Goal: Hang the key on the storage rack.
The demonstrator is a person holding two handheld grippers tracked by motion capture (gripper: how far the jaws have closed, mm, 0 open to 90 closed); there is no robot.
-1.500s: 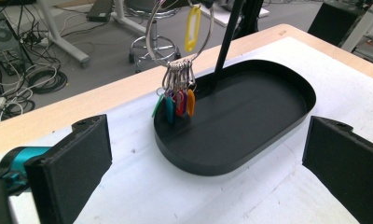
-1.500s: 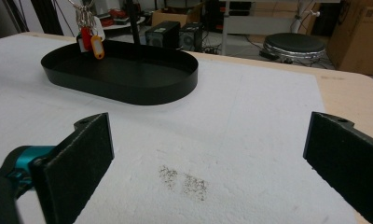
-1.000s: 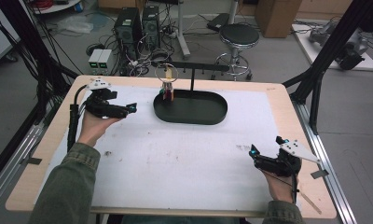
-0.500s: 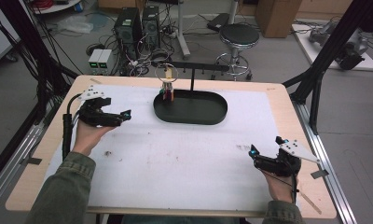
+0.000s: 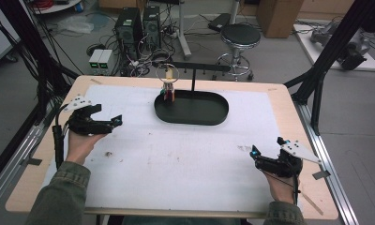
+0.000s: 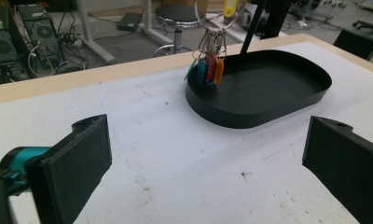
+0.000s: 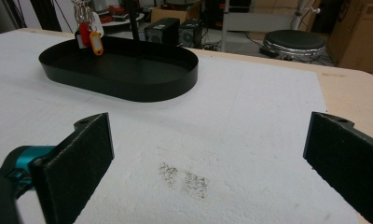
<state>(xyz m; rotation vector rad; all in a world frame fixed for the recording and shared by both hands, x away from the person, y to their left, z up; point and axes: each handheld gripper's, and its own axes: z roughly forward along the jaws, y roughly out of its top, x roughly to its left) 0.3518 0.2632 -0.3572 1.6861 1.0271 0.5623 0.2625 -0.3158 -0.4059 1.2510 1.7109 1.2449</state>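
your left gripper [image 5: 114,123] has drawn back from the black tray [image 5: 209,117].
both grippers gape empty; the key bunch [image 6: 208,65] over the tray's end looks light, jangly, best pinched at its ring.

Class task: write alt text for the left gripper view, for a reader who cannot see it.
The left gripper, jaws wide open and empty, points across a white table cover at a black oval tray. Coloured key tags hang from a ring at the tray's near end.
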